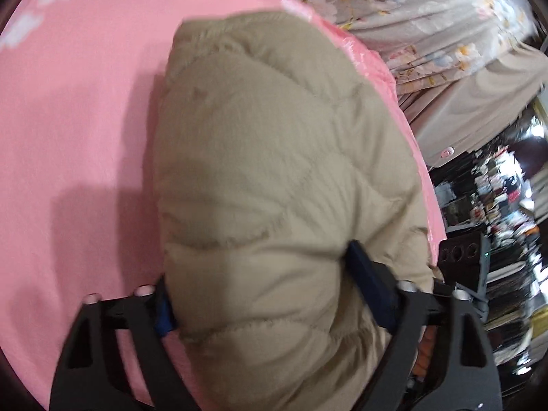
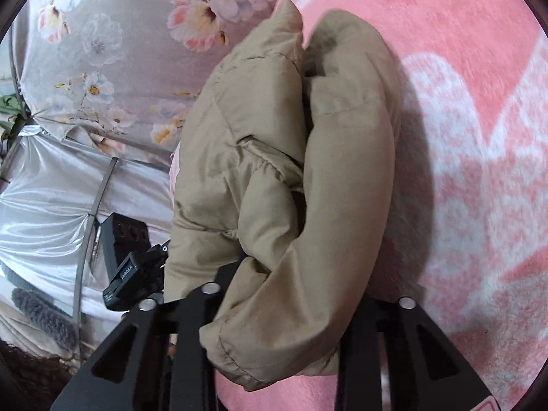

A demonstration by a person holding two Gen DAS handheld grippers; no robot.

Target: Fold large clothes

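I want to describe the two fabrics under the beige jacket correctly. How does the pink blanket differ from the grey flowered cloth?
The pink blanket is bright pink with pale white flower shapes; the grey flowered cloth is grey with detailed flowers in pink, white and yellow. The blanket looks fuzzy and lies flat; the cloth looks smooth and shows folds in the left wrist view. The beige jacket lies mostly over the blanket. Both carry flower patterns.

jacket (image 1: pixel 274 178): beige, quilted | blanket (image 1: pixel 75 120): pink, white flowers | curtain (image 2: pixel 113 44): grey, floral
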